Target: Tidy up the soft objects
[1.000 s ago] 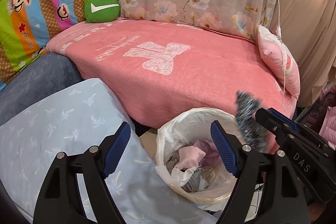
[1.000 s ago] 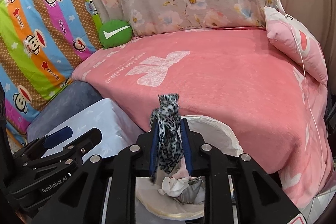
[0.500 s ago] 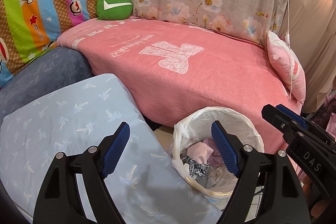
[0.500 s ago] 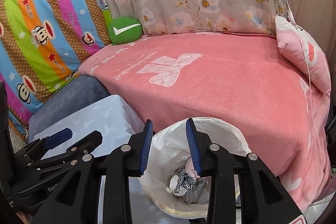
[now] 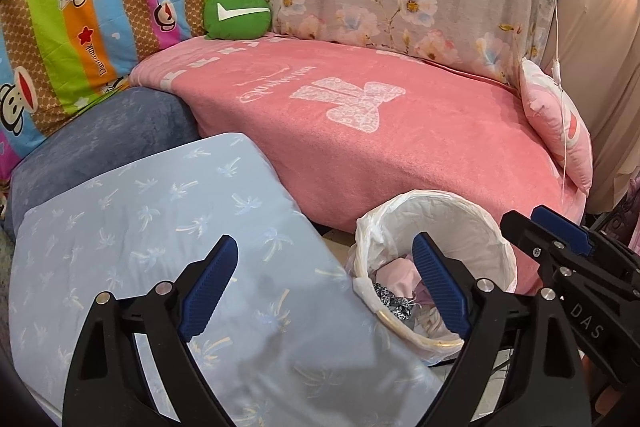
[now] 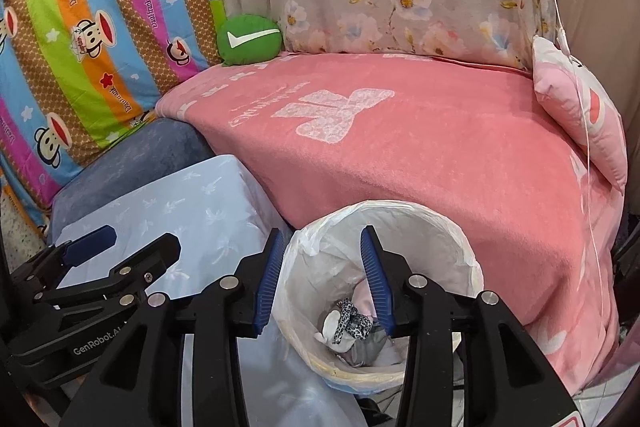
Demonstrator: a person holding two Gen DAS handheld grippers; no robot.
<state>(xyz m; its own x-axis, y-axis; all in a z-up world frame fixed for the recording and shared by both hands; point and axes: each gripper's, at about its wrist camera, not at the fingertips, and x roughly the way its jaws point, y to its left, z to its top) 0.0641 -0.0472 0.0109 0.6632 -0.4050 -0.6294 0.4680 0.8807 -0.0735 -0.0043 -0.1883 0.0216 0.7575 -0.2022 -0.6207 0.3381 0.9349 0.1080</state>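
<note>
Two handheld grippers hover above a bag-lined basket (image 6: 460, 251) standing on the floor against the front edge of a sofa draped in a pink blanket (image 6: 420, 155). Right gripper (image 6: 322, 279): jaws spread and empty, poised directly over the basket mouth. Left gripper (image 5: 326, 285): jaws spread wider, also empty, held over a pale blue pillow (image 5: 152, 227) just left of the basket, its right finger overlapping the basket rim in view. Leopard-print cloth (image 6: 352, 321): lying inside the basket on top of other soft items, apparently pink, white and grey fabrics, though these are partly hidden. Green round cushion (image 6: 250, 41): at the back left corner of the sofa seat. Pink pillow (image 6: 580, 115): propped at the right end of the seat.
</note>
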